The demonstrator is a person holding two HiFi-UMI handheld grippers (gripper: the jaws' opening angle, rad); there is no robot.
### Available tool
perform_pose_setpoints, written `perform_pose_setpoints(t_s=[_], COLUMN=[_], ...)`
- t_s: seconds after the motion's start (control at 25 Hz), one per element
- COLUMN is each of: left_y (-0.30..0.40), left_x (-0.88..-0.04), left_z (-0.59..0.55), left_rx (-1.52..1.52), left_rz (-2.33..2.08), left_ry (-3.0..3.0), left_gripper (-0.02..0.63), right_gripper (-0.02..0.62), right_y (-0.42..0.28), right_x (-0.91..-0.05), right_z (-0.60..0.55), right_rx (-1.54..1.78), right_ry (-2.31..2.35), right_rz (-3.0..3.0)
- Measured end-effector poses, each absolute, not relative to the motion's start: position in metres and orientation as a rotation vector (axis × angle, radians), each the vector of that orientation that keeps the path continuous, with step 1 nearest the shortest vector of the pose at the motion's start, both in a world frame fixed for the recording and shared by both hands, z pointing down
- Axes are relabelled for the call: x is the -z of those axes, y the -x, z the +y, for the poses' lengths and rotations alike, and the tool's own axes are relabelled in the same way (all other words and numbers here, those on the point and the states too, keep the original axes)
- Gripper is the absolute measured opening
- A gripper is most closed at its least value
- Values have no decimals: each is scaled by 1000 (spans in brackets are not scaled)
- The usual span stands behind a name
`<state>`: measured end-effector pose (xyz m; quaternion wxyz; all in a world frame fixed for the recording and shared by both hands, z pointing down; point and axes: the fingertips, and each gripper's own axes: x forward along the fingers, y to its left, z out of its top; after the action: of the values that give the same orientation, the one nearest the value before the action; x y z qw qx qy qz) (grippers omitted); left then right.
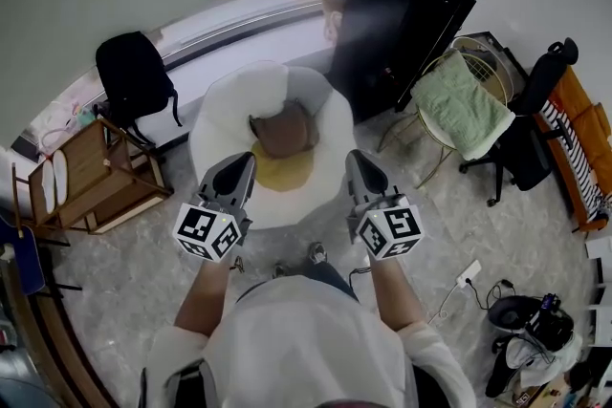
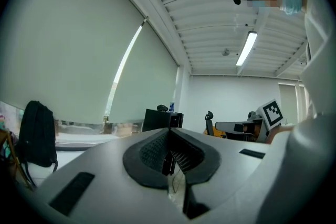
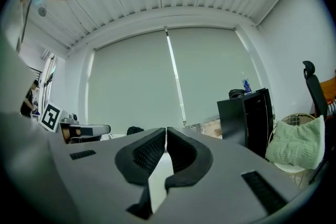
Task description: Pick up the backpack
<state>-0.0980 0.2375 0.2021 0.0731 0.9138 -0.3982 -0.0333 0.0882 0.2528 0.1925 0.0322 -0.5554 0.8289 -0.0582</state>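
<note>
Against the window wall, black fabric backpack [image 1: 134, 76]: upright, well left of our tools.
Left gripper [image 1: 241, 169], right gripper [image 1: 359, 169]: jaws together, empty (both).
Risk: we judge unopened jaws could topple it; white round beanbag [image 1: 225, 110] blocks us.

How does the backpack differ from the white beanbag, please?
The backpack is black, the beanbag white. The backpack is much smaller than the beanbag. The backpack stands upright, while the beanbag spreads low and round. Both look soft.
</note>
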Motion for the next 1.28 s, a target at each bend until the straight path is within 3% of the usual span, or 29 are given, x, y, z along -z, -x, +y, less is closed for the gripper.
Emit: perform_pose_setpoints(t_s=[0.72, 1.28], left_y=[43, 66], left_x=[-209, -228], left_z=[181, 124], left_rx=[114, 78], left_rz=[-1437, -1433], left_ry=[-2629, -2582], left_gripper=[32, 32], right_gripper=[31, 31], right_y=[-142, -107], right_x=[-209, -225], right_z=[175, 114], right_rx=[223, 277], right_ry=[1473, 1442], right_rz=[2733, 2779])
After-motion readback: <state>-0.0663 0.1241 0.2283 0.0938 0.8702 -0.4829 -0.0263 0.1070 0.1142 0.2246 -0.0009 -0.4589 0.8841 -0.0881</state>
